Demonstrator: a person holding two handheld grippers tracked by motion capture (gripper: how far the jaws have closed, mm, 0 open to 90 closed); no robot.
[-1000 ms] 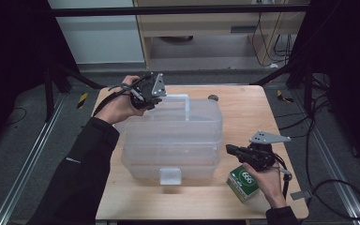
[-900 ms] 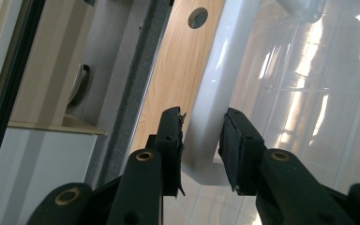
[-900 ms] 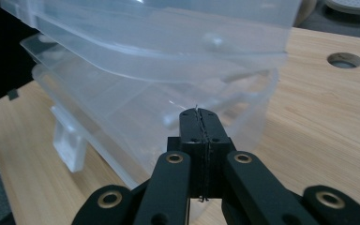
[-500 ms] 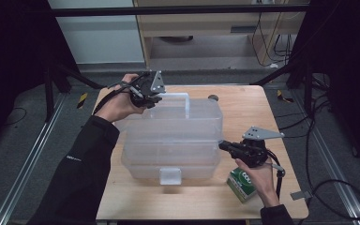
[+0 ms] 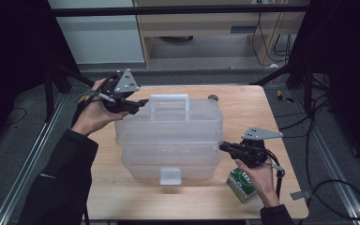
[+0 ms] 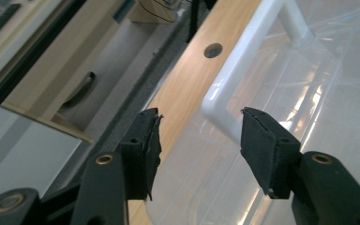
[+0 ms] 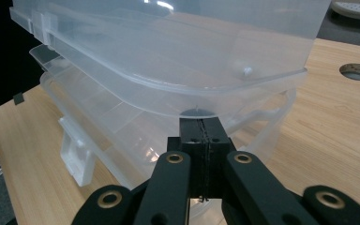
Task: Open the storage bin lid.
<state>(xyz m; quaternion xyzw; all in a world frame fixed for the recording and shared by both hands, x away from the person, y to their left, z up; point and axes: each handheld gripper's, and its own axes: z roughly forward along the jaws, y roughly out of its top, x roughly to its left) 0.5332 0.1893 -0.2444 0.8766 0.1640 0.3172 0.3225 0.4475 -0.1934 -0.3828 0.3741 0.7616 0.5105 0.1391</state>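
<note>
A clear plastic storage box [image 5: 168, 140] with a white handle [image 5: 168, 99] stands in the middle of the wooden table [image 5: 243, 110]. My left gripper [image 5: 142, 103] hovers just left of the handle; its jaws have just been opening and now stand open. The handle's corner [image 6: 215, 101] lies a little beyond the left gripper [image 6: 199, 117], untouched. My right gripper [image 5: 221, 146] is shut, its tips against the box's right front corner. In the right gripper view the right gripper [image 7: 200, 124] sits right under the lid's rim [image 7: 187, 91], with nothing between its jaws.
A green carton [image 5: 242, 183] lies on the table under the right hand. The box's front latch [image 5: 169, 176] faces the near edge. A round hole [image 5: 212, 97] is set in the table's far side. Beyond the table stands a wooden cabinet [image 5: 206, 28].
The left gripper let go of the white handle, opened its jaws and drew back to the left. The right gripper stayed shut at the box's corner.
</note>
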